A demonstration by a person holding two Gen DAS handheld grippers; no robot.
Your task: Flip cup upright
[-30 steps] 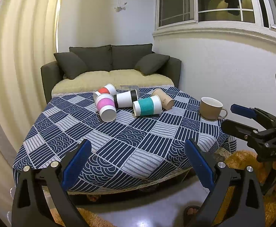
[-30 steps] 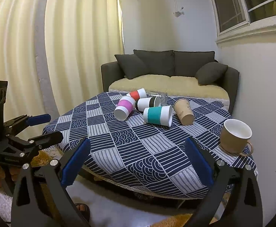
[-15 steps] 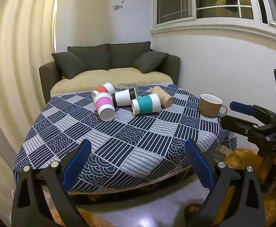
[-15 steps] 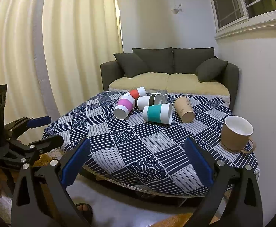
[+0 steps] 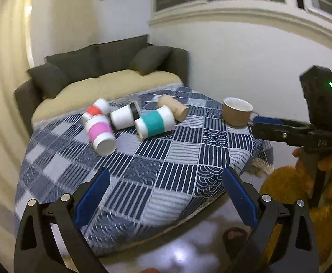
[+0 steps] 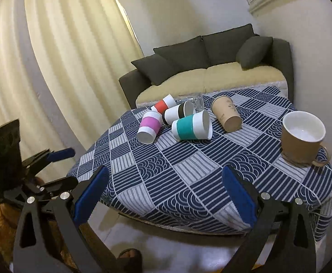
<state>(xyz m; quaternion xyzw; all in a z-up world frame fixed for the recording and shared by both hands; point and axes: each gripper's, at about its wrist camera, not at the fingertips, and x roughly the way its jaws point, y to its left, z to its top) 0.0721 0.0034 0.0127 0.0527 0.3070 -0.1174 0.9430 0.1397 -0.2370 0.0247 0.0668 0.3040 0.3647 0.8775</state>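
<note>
Several paper cups lie on their sides on the blue patterned table (image 5: 188, 159): a pink-banded cup (image 5: 100, 134), a teal-banded cup (image 5: 154, 124), a black-banded cup (image 5: 125, 117), a red-banded cup (image 5: 95, 110) and a plain brown cup (image 5: 172, 108). They show in the right wrist view too: pink (image 6: 149, 129), teal (image 6: 192, 126), brown (image 6: 226, 113). A brown mug (image 6: 302, 138) stands upright at the table's right edge. My left gripper (image 5: 163, 195) is open and empty before the near edge. My right gripper (image 6: 163, 195) is open and empty, also off the table.
A dark sofa (image 6: 211, 68) with cushions stands behind the table. A clear glass (image 6: 194, 101) stands behind the cups. Curtains hang at the left, a white wall at the right. A sandalled foot (image 6: 129, 257) is on the floor below.
Both grippers have tilted and moved closer to the table, so the cups look larger. Both stay open. The cups and mug have not moved.
</note>
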